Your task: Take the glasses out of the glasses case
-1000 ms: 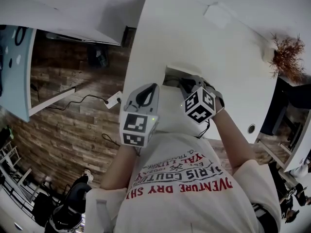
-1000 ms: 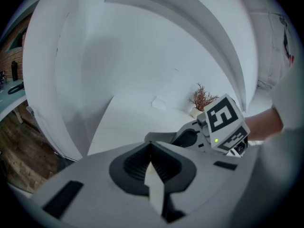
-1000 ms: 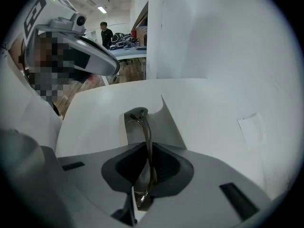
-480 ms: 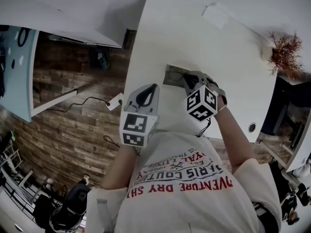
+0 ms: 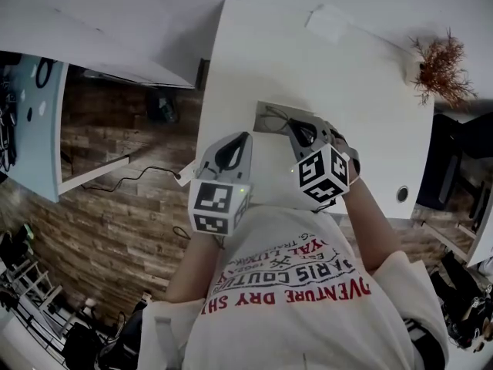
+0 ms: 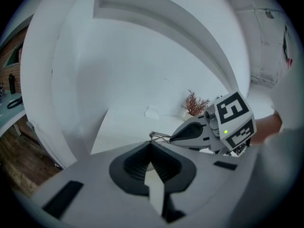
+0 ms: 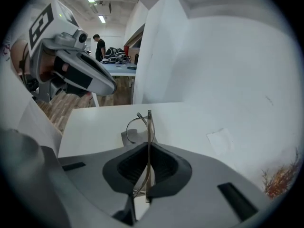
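Note:
Thin wire-framed glasses [image 7: 148, 122] stand on edge between the jaws of my right gripper [image 7: 148, 146], which is shut on them. In the head view the right gripper [image 5: 296, 129] holds the glasses [image 5: 271, 117] over a grey case-like shape [image 5: 264, 125] on the white table [image 5: 362, 106]; the gripper hides most of that shape. My left gripper [image 5: 237, 139] hovers just left of it, near the table's left edge, shut with nothing in it. From the left gripper view its jaws [image 6: 152, 145] meet, and the right gripper [image 6: 175, 137] points left with the glasses [image 6: 156, 136] at its tip.
A dried reddish plant [image 5: 439, 72] stands at the table's far right corner. A white slip of paper [image 5: 327, 21] lies at the far edge. A round cable hole [image 5: 400, 193] sits near the right edge. Wooden floor lies left of the table.
The right gripper with the glasses has shifted slightly nearer me and to the right. The left gripper has barely moved. The head camera has tilted a little.

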`<state>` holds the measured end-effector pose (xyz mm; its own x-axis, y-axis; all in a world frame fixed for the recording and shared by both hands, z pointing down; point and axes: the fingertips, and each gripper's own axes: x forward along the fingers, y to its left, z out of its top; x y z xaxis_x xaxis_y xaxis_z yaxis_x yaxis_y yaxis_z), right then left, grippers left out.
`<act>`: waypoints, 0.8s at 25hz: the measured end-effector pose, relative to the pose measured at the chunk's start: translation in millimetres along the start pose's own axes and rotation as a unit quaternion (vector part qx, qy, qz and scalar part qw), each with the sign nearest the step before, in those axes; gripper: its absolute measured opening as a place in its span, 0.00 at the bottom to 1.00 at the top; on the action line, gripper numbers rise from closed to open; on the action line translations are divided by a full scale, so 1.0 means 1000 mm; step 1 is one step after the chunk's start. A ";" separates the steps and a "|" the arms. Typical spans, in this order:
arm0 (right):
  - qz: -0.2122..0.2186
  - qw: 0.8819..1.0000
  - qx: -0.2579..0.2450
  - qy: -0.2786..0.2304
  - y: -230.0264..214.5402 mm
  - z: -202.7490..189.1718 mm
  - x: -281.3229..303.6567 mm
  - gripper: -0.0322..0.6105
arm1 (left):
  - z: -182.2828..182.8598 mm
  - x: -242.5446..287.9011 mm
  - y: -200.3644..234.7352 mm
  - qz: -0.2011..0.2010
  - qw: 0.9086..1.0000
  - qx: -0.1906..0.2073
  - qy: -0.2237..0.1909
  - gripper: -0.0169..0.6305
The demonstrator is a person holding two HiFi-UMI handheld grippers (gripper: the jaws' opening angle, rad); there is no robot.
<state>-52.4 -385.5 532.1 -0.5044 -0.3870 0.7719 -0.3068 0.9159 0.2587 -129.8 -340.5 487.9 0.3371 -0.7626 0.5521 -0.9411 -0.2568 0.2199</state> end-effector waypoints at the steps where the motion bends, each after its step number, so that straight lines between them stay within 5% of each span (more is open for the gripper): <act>1: -0.007 1.000 0.011 -0.009 -0.002 0.002 -0.006 0.09 | 0.003 -0.001 -0.002 -0.001 1.000 0.005 -0.003 0.02; 10: -0.081 0.982 0.131 -0.114 -0.024 0.018 -0.081 0.09 | 0.030 -0.019 -0.035 -0.001 0.998 0.035 -0.051 0.02; 20: -0.138 0.931 0.260 -0.218 -0.039 0.023 -0.157 0.09 | 0.087 -0.053 -0.070 -0.025 0.984 0.065 -0.163 0.02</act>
<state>19.8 -362.7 387.9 -0.5936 -0.7098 0.3793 -0.7647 0.6443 0.0090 -83.7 -333.7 373.2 0.3772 -0.8913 0.2518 -0.9259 -0.3566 0.1248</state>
